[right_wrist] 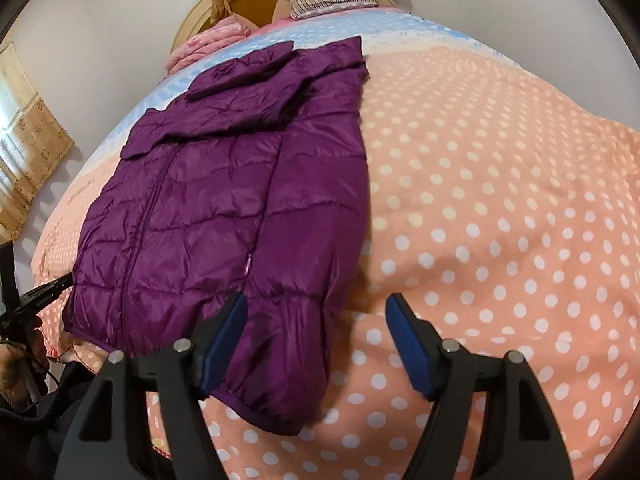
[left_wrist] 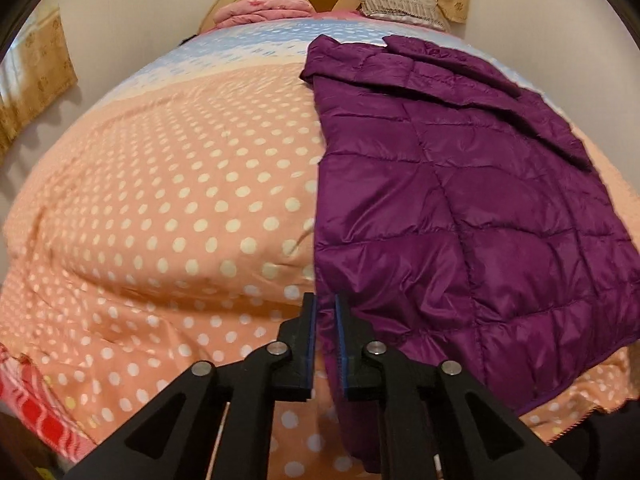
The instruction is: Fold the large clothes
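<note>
A purple quilted jacket [left_wrist: 460, 200] lies flat on the polka-dot bedspread [left_wrist: 180, 200], zip side up, collar toward the headboard. My left gripper [left_wrist: 327, 300] hovers over the jacket's left edge near the hem; its jaws stand a narrow gap apart and the pads do not press on the fabric. In the right wrist view the jacket [right_wrist: 224, 208] has a sleeve laid along its right side, with the cuff [right_wrist: 272, 404] nearest the camera. My right gripper [right_wrist: 316, 304] is wide open above that sleeve, its left finger [right_wrist: 228, 332] over the fabric and its right one over bare bedspread [right_wrist: 500, 200].
Pillows [left_wrist: 400, 4] and a pink folded blanket [left_wrist: 264, 10] sit by the round headboard [right_wrist: 240, 4]. A red patterned cloth [left_wrist: 28, 404] lies at the bed's near left corner. Curtains [right_wrist: 28, 148] hang at left. A person's dark sleeve [right_wrist: 32, 420] shows at lower left.
</note>
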Demonstrator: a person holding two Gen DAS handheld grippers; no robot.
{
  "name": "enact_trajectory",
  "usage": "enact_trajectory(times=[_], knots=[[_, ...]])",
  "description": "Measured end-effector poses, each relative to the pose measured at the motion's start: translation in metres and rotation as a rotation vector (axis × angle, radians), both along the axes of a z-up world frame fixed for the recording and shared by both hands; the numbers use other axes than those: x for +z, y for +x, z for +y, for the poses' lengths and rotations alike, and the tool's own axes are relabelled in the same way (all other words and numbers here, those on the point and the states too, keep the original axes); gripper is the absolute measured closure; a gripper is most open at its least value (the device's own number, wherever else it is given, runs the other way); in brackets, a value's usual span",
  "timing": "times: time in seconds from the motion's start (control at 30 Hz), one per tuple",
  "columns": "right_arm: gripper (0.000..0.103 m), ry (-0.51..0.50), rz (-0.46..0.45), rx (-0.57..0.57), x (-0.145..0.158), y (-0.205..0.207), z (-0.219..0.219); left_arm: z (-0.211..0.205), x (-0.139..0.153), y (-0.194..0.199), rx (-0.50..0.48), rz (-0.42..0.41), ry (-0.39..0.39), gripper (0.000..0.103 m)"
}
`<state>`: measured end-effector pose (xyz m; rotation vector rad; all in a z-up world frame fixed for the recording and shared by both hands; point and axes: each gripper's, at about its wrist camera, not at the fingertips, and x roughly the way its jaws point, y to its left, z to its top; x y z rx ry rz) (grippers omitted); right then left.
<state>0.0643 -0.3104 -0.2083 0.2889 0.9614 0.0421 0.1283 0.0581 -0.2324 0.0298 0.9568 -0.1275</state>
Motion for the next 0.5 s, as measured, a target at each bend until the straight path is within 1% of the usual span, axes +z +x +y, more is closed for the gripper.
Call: enact_trajectory(times=[0.03, 0.07, 0.1, 0.13, 0.17, 0.2, 0.23, 0.3, 0.33, 0.4, 0.47, 0.5], knots=[[0.028, 0.003, 0.005, 0.004, -0.002, 0.001, 0.001, 0.000, 0.002, -0.001, -0.013, -0.004, -0.021, 0.081], [0.028, 0.004, 0.012, 0.010, -0.004, 0.001, 0.002, 0.000, 0.003, -0.001, -0.019, -0.009, -0.030, 0.069], [0.028, 0.003, 0.018, 0.012, -0.006, 0.001, 0.005, 0.000, 0.005, -0.003, -0.024, -0.017, -0.034, 0.061], [0.028, 0.003, 0.025, 0.014, -0.007, 0.002, 0.006, 0.000, 0.009, -0.006, -0.020, -0.038, -0.030, 0.056], [0.028, 0.006, 0.029, 0.016, -0.009, 0.002, 0.006, 0.000, 0.012, -0.009, -0.019, -0.048, -0.032, 0.042], [0.028, 0.008, 0.030, 0.017, -0.009, 0.002, 0.006, 0.002, 0.014, -0.011, -0.022, -0.049, -0.041, 0.024], [0.028, 0.011, 0.033, 0.018, -0.010, 0.002, 0.006, 0.004, 0.014, -0.011, -0.018, -0.040, -0.049, 0.018], [0.028, 0.017, 0.037, 0.020, -0.013, 0.003, 0.007, 0.008, 0.011, -0.011, -0.007, -0.018, -0.082, 0.017], [0.028, 0.021, 0.042, 0.023, -0.014, 0.003, 0.007, 0.009, 0.007, -0.009, -0.008, 0.017, -0.096, 0.017], [0.028, 0.029, 0.050, 0.031, -0.017, 0.004, 0.009, 0.008, 0.003, -0.008, -0.030, 0.042, -0.122, 0.017], [0.028, 0.030, 0.058, 0.039, -0.020, 0.006, 0.012, 0.002, 0.001, -0.007, -0.051, 0.052, -0.125, 0.017], [0.030, 0.032, 0.063, 0.044, -0.021, 0.006, 0.013, -0.001, -0.001, -0.006, -0.063, 0.062, -0.119, 0.017]])
